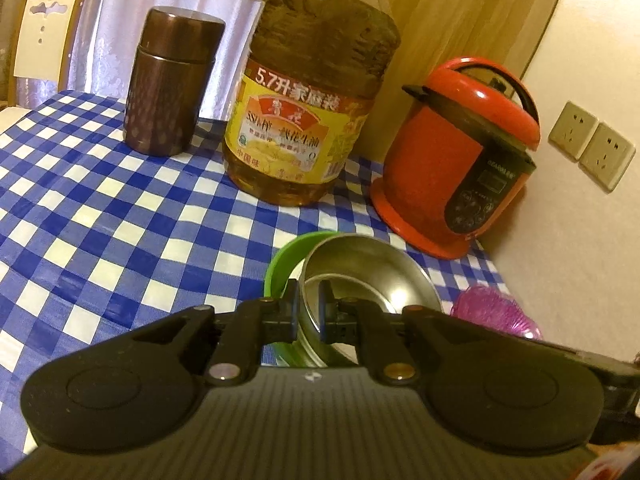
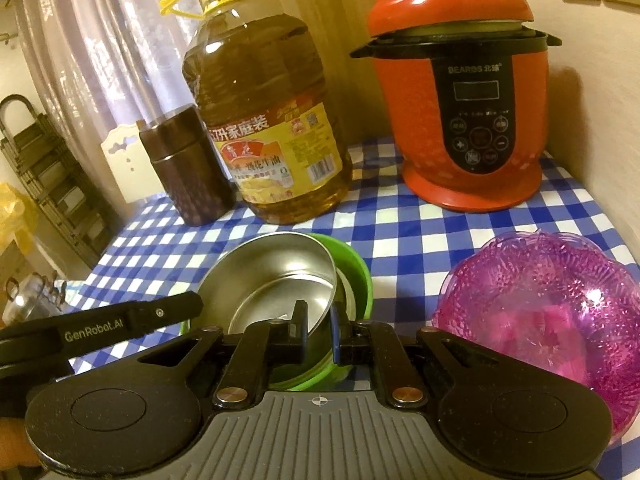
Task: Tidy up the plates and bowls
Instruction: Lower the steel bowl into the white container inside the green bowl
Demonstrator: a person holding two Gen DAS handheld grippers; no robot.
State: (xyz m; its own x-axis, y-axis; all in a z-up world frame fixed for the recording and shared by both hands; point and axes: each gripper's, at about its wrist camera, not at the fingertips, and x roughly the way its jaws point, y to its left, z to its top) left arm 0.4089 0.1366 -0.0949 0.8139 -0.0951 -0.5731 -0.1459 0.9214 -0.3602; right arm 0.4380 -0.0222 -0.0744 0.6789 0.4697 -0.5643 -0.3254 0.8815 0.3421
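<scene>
Both grippers grip the same steel bowl (image 2: 276,280). The left gripper (image 1: 308,312) has its jaws pinched shut across the bowl's near rim, one pad inside and one outside; the right gripper (image 2: 318,330) is closed likewise on the rim, at the side next to the green bowl (image 2: 354,268). The steel bowl sits tilted inside the green bowl, one edge riding high, so the nesting looks partly done: it seems not yet seated flat.

Just to the right, apart from the pair, a pink patterned bowl (image 2: 540,304) stands alone on the checked bench (image 2: 400,240); stacking it is probably what remains. No plates show in either view.

Behind the bowls, an oil jug (image 2: 268,132) and a brown flask (image 2: 188,172) stand close together, with a red cooker (image 2: 468,112) to their right against the wall (image 1: 580,220). Between these and the bowls lies a strip of bare cloth. The widest open room is on the left side of the bench, seen from the left wrist; the bench's right edge runs close to the wall, beside the pink bowl.
</scene>
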